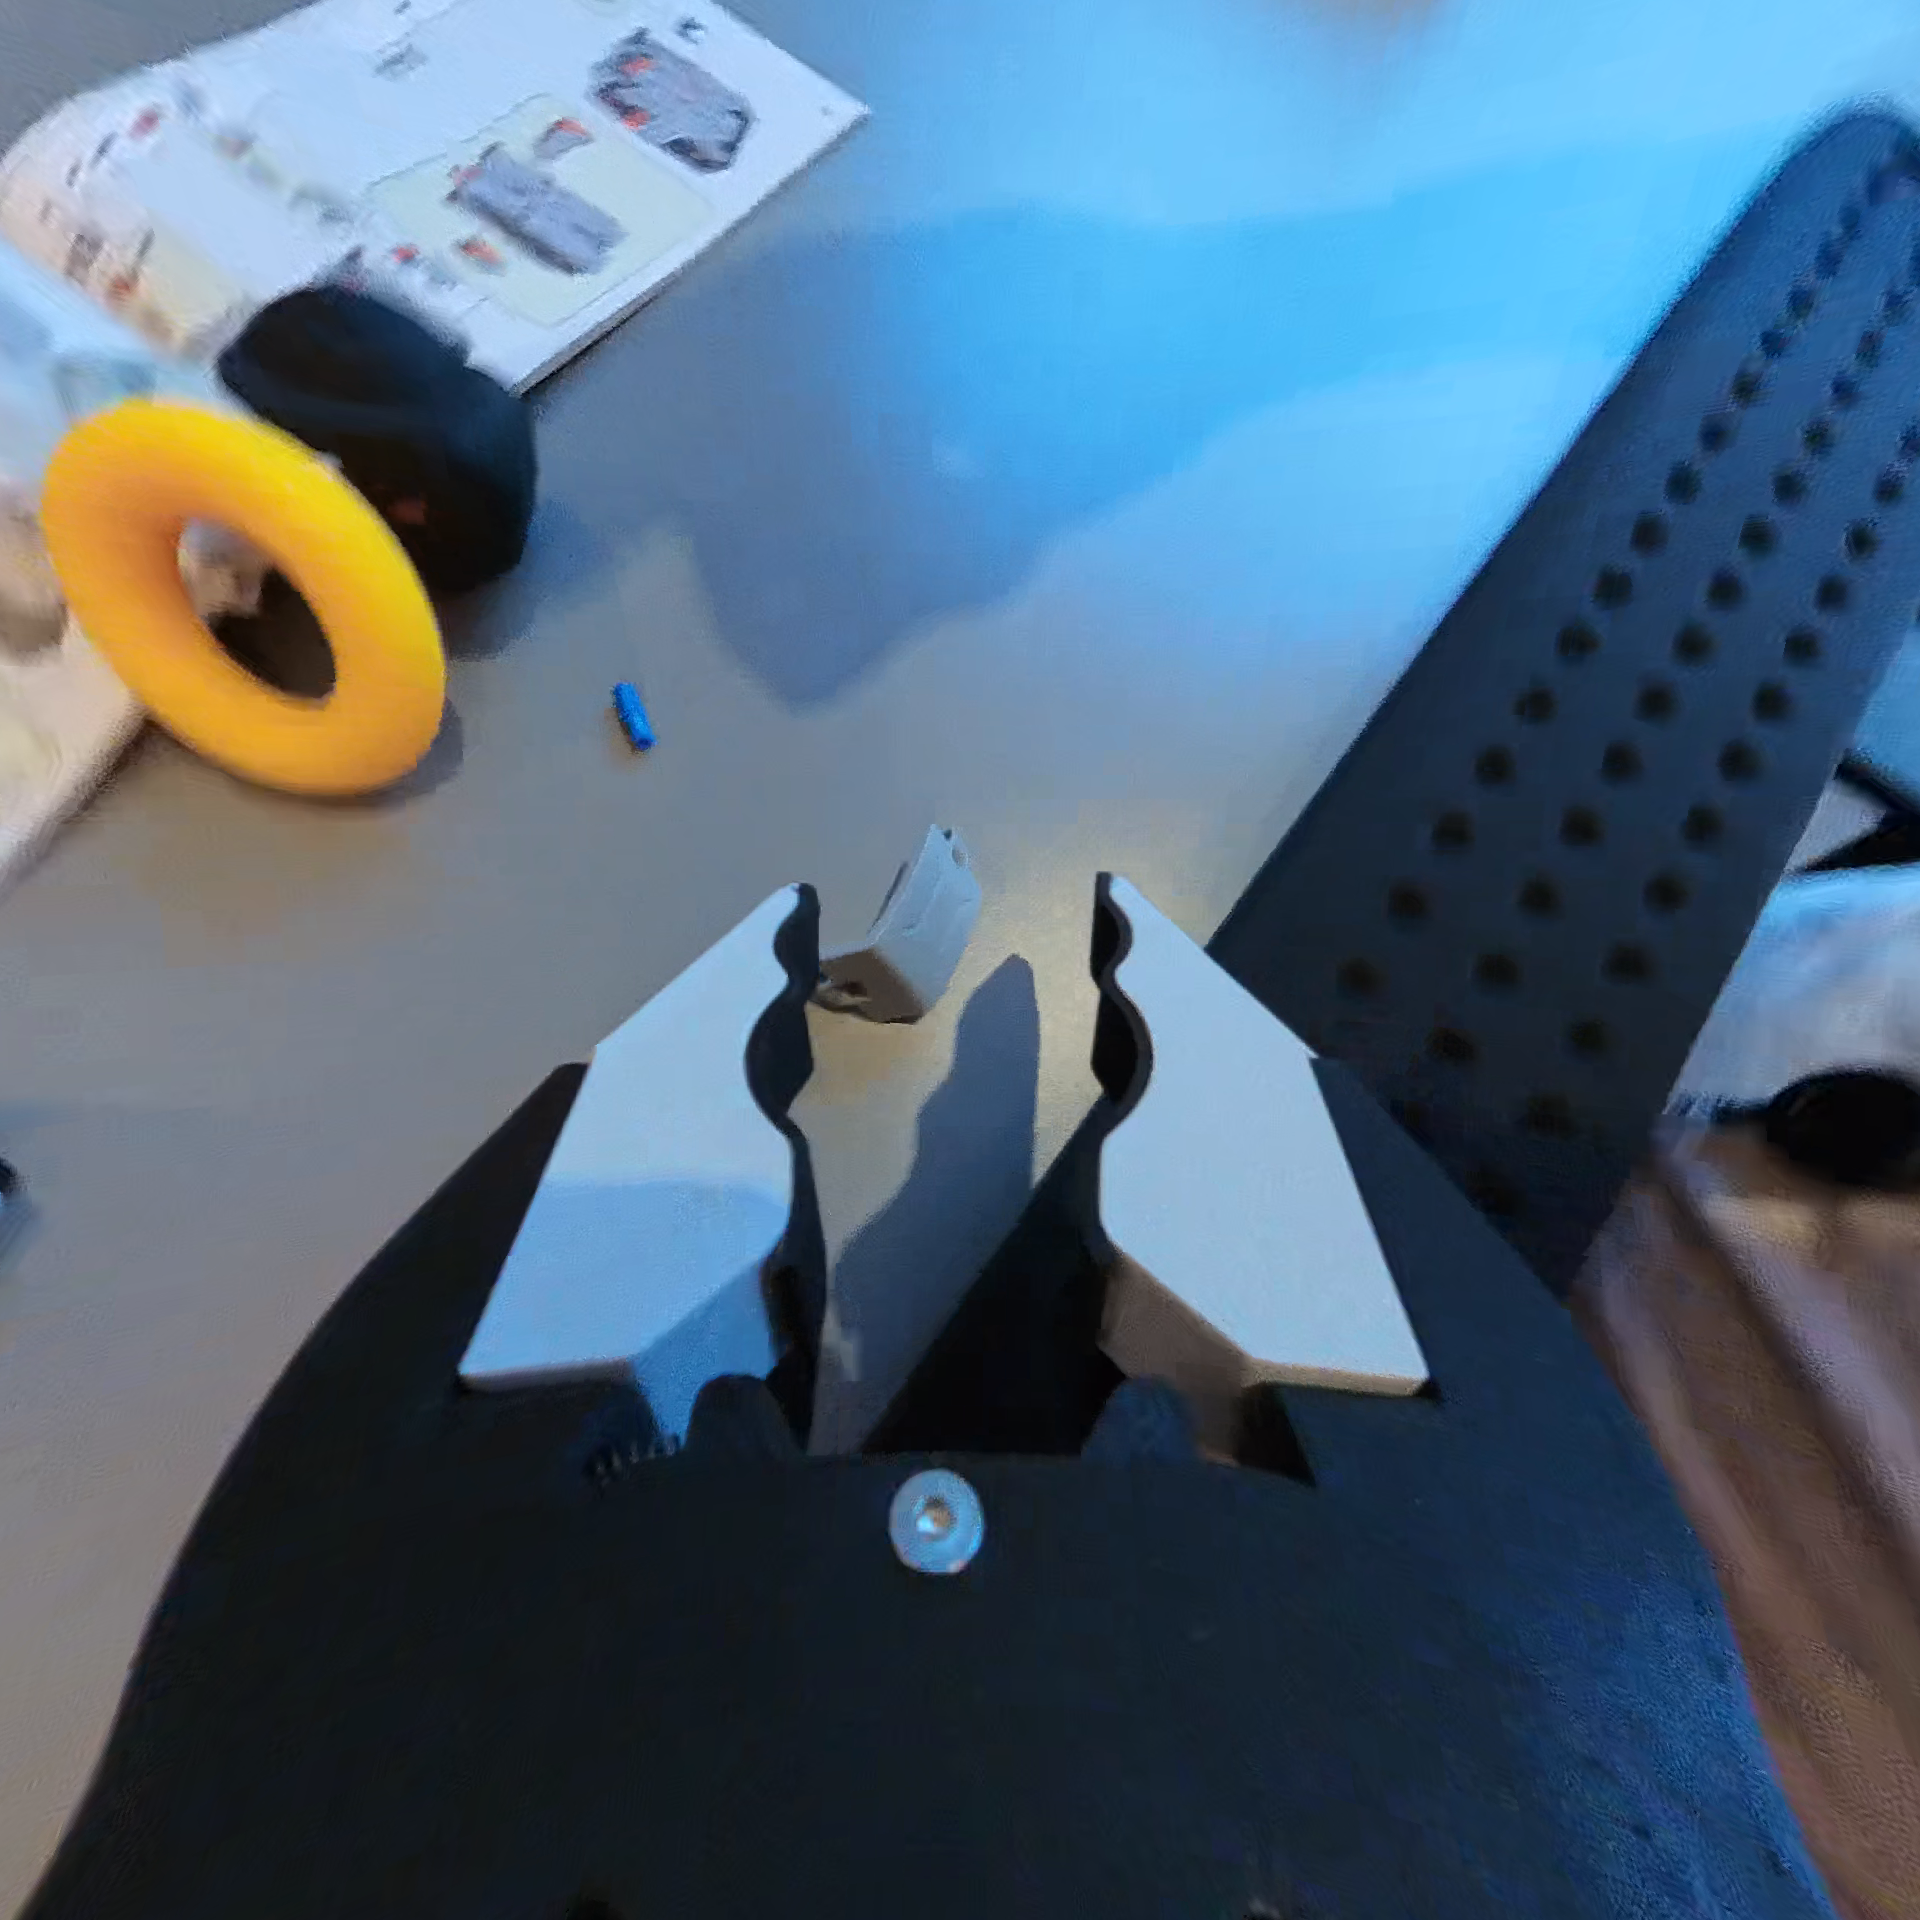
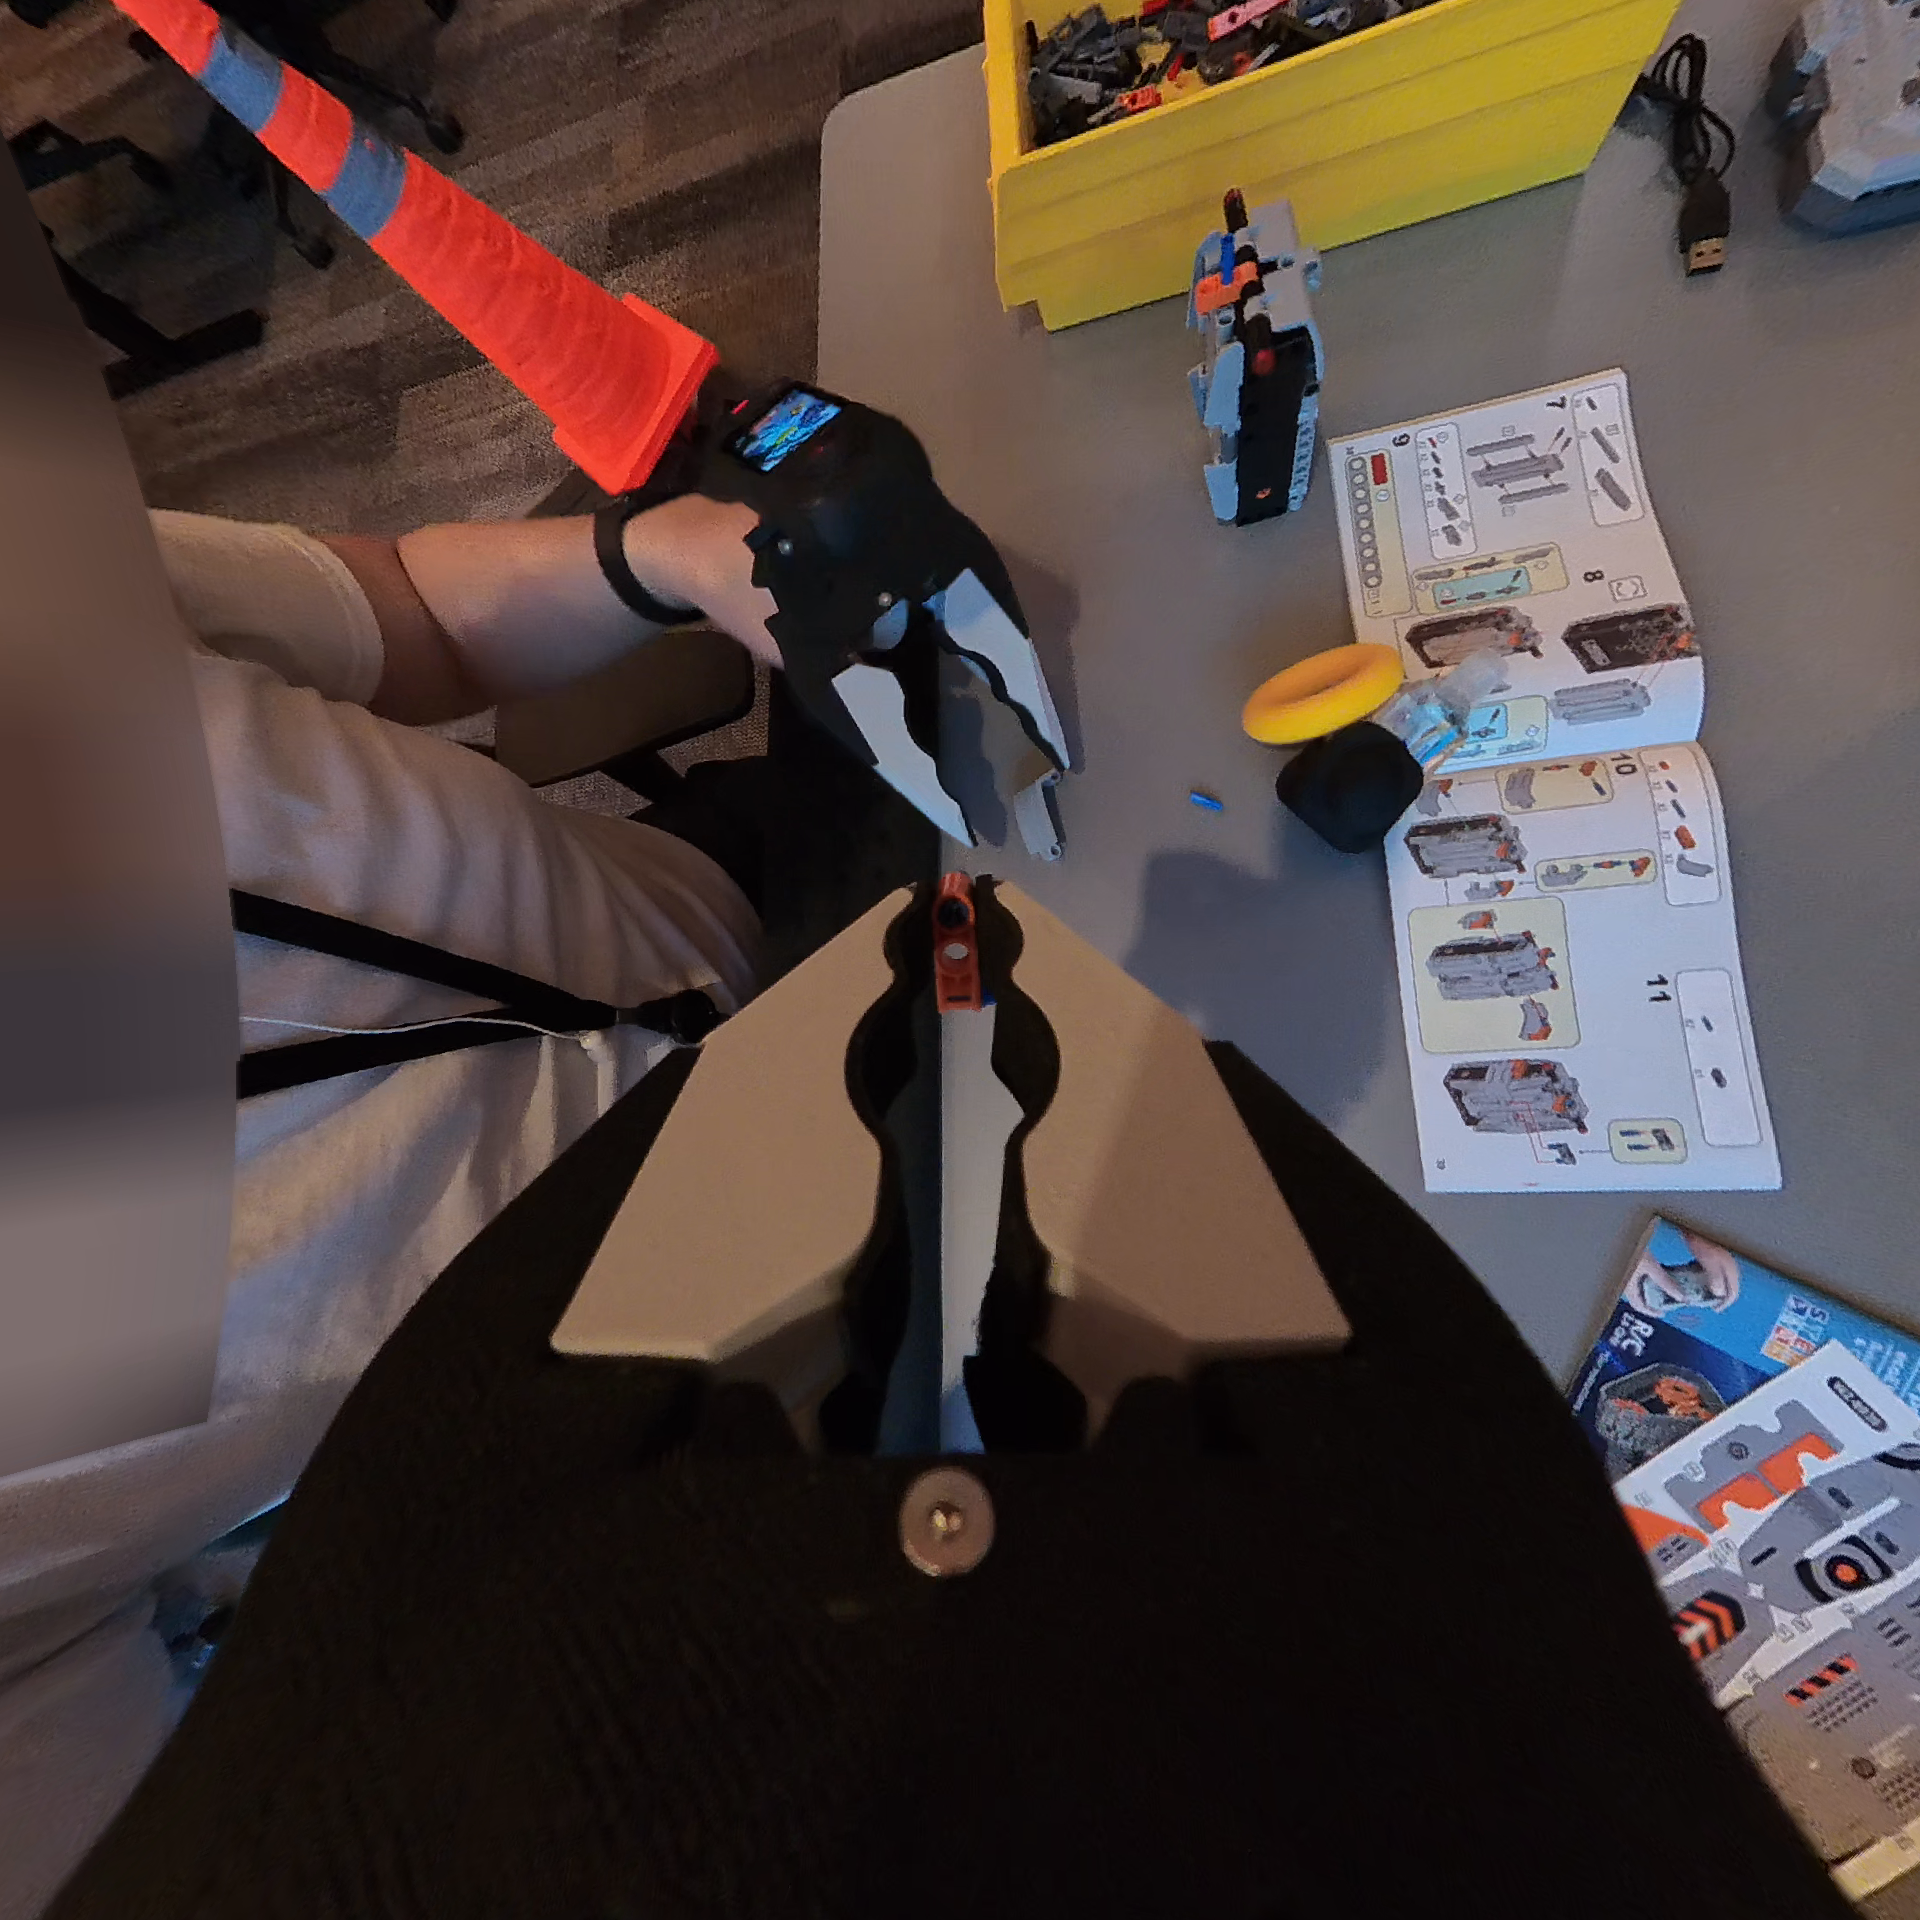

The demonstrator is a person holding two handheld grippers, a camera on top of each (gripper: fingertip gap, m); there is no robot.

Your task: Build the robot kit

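Observation:
My left gripper [image 1: 953,894] is open, low over the grey table [image 1: 935,582]. A small light grey building piece [image 1: 920,940] lies between its fingertips, close to the left finger; I cannot tell if it touches. The right wrist view shows this gripper [image 2: 1013,805] at the table's near edge with the grey piece [image 2: 1042,816] at its tips. My right gripper [image 2: 954,904] is shut on a small orange piece [image 2: 956,945] with a black pin in it, held just short of the left gripper. A tiny blue pin [image 1: 634,717] lies loose on the table [image 2: 1205,800].
A yellow ring [image 2: 1320,691] and a black tyre [image 2: 1345,790] sit on an open instruction booklet [image 2: 1538,779]. Behind them are a part-built grey model [image 2: 1257,364], a yellow parts bin [image 2: 1299,208] and a USB cable [image 2: 1694,156]. An orange cone [image 2: 468,239] and a person's arm [image 2: 520,582] are at the left. About 25 cm separates my left fingertips from my right.

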